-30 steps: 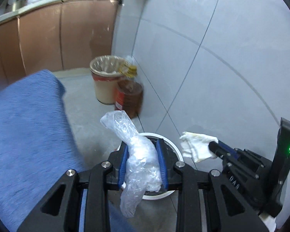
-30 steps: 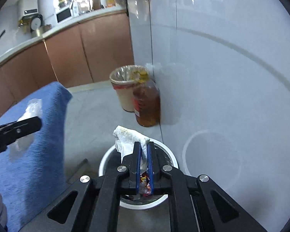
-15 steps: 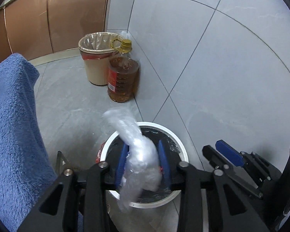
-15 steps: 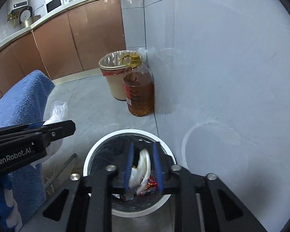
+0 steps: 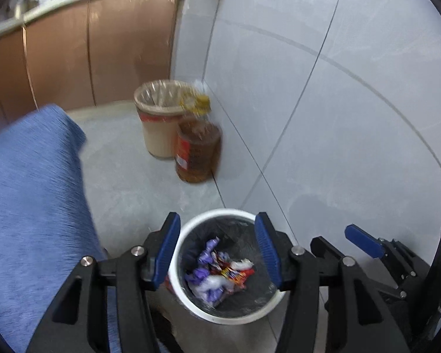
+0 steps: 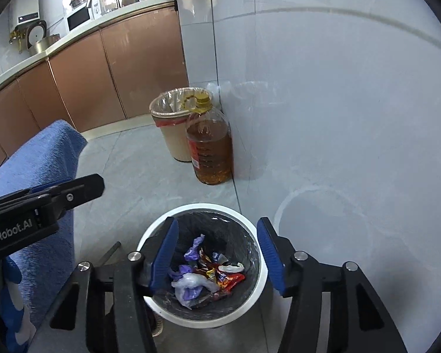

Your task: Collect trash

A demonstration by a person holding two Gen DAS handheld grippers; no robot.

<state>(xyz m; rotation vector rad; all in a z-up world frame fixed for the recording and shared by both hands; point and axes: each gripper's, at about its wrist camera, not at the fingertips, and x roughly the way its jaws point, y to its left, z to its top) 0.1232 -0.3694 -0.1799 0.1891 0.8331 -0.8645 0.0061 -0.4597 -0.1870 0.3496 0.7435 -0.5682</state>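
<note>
A white-rimmed bin with a black liner stands on the floor by the tiled wall; it also shows in the right wrist view. Inside lies trash: purple, red and clear wrappers, also seen in the right wrist view. My left gripper is open and empty, directly above the bin. My right gripper is open and empty too, above the same bin. The right gripper shows at the right of the left wrist view, and the left gripper at the left of the right wrist view.
A beige lined bin and a big bottle of amber oil stand further along the wall. A blue-cloth-covered surface rises on the left. Brown kitchen cabinets run behind. Grey floor tiles lie between.
Both grippers opened over the bin. The clear plastic bag left my left gripper and the white tissue left my right gripper; both now lie in the bin.
</note>
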